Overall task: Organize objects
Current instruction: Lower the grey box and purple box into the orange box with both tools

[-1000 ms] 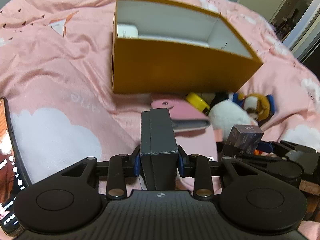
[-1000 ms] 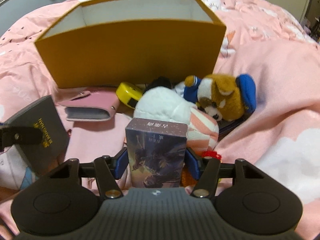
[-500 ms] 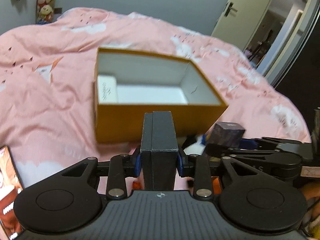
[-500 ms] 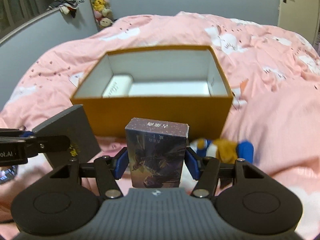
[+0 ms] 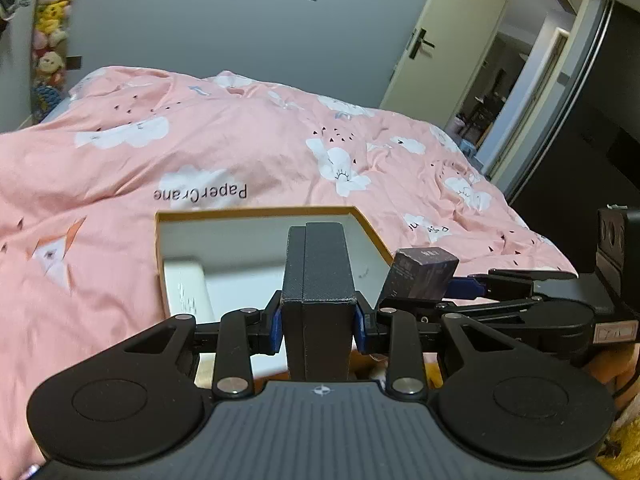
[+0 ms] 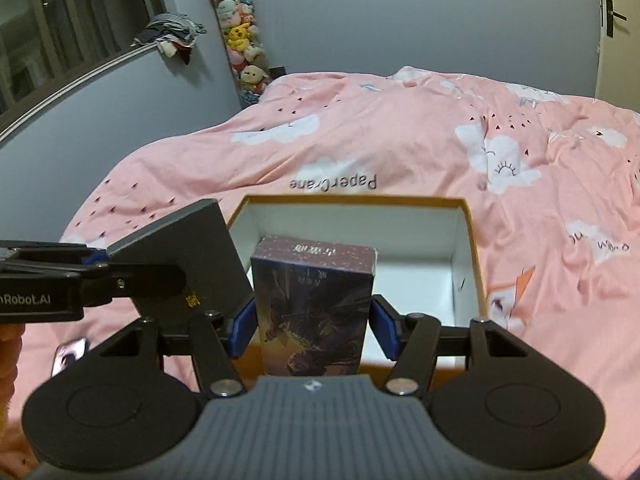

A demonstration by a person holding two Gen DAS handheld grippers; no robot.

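Our left gripper [image 5: 319,322] clamps a textured dark book [image 5: 318,280]; our right gripper [image 6: 312,330] clamps a glossy rectangular printed box [image 6: 314,304], above the orange cardboard box [image 6: 474,248].

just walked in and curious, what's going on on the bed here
A person is tidying things into an open orange box on the pink duvet, a handheld gripper in each hand. The left gripper is clamped on a dark grey book; the right gripper grips a small purple illustrated box. Both items are held over the orange box, neither dropped in yet. Something white already lies inside.
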